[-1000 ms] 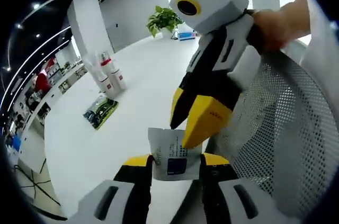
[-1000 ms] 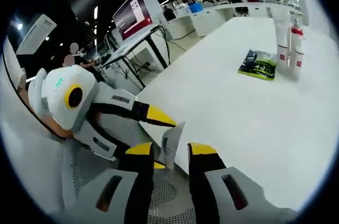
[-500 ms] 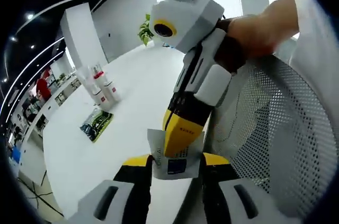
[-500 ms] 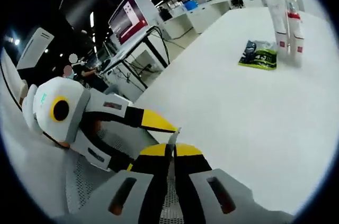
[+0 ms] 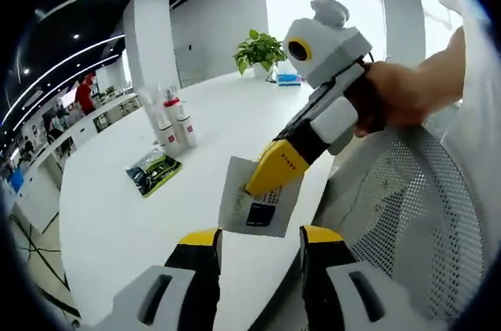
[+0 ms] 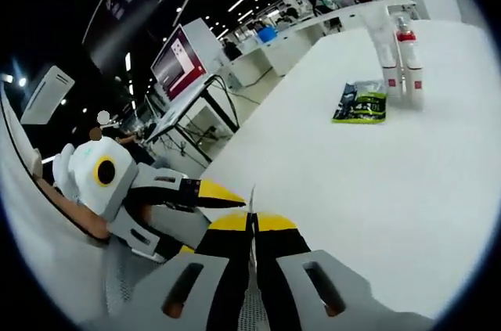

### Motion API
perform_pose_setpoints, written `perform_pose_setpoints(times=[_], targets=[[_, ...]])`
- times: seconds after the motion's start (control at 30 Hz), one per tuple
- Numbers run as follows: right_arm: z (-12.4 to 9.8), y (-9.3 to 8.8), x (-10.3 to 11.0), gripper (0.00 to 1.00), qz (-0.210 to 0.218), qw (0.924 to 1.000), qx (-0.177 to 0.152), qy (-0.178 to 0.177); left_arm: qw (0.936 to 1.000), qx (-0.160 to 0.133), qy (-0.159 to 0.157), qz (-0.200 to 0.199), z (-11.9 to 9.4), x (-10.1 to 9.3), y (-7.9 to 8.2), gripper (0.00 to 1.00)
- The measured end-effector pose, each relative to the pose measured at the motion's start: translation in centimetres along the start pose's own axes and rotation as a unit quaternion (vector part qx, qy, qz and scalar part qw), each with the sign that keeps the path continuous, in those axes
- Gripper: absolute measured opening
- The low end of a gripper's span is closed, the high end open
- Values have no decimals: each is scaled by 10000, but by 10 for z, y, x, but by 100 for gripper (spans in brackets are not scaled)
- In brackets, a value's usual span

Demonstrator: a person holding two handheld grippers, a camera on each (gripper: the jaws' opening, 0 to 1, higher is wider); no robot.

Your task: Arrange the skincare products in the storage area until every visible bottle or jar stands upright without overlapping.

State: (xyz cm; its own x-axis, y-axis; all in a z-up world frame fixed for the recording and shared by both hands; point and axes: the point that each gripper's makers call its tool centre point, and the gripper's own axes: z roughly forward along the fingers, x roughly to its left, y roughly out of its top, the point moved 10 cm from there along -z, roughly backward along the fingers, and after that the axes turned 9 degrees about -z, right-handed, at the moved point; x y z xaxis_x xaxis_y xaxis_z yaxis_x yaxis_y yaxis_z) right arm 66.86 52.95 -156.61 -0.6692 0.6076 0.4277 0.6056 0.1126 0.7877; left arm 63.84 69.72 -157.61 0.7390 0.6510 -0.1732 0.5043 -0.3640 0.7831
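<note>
A white sachet (image 5: 252, 204) with a dark label hangs over the white table (image 5: 117, 221), just beyond my left gripper (image 5: 260, 237), whose jaws stand open with nothing between them. My right gripper (image 5: 274, 170) reaches in from the right, shut on the sachet's upper part. In the right gripper view the sachet (image 6: 252, 199) shows edge-on as a thin strip pinched in my right gripper (image 6: 252, 225), with the left gripper (image 6: 223, 192) close on the left. Further along the table stand white bottles with red caps (image 5: 171, 118) (image 6: 398, 55), upright and close together, beside a flat green packet (image 5: 153, 170) (image 6: 358, 102).
A white mesh chair (image 5: 407, 221) stands at the table's near edge, under the hand holding the right gripper. A potted plant (image 5: 262, 45) is at the table's far end. Desks, a screen (image 6: 178, 57) and people lie beyond the table (image 6: 391, 190).
My right gripper shut on the sachet and lifted it out of the left jaws, which now hold nothing. Both cameras shifted with the hands.
</note>
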Motion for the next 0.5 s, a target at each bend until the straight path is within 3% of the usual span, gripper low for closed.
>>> perform_pose_setpoints(times=[0.1, 0.2, 0.33, 0.43, 0.47, 0.5], targets=[[-3, 4, 0, 0, 102, 9995, -271, 95, 9984, -123, -224, -508, 0, 3, 1, 40], [-9, 12, 1, 0, 210, 9967, -755, 203, 9909, -362, -568, -1163, -2, 2, 6, 39], [-14, 15, 0, 0, 571, 9919, -1027, 494, 9811, -537, -852, -1654, -4, 2, 9, 39], [-18, 17, 0, 0, 849, 9865, -1222, 685, 9642, -765, -1152, -2262, -8, 7, 11, 36], [-19, 18, 0, 0, 938, 9845, -1273, 764, 9616, -792, -1190, -2344, -8, 7, 12, 34], [-19, 18, 0, 0, 1042, 9821, -1326, 840, 9539, -864, -1287, -2570, -10, 10, 12, 30]])
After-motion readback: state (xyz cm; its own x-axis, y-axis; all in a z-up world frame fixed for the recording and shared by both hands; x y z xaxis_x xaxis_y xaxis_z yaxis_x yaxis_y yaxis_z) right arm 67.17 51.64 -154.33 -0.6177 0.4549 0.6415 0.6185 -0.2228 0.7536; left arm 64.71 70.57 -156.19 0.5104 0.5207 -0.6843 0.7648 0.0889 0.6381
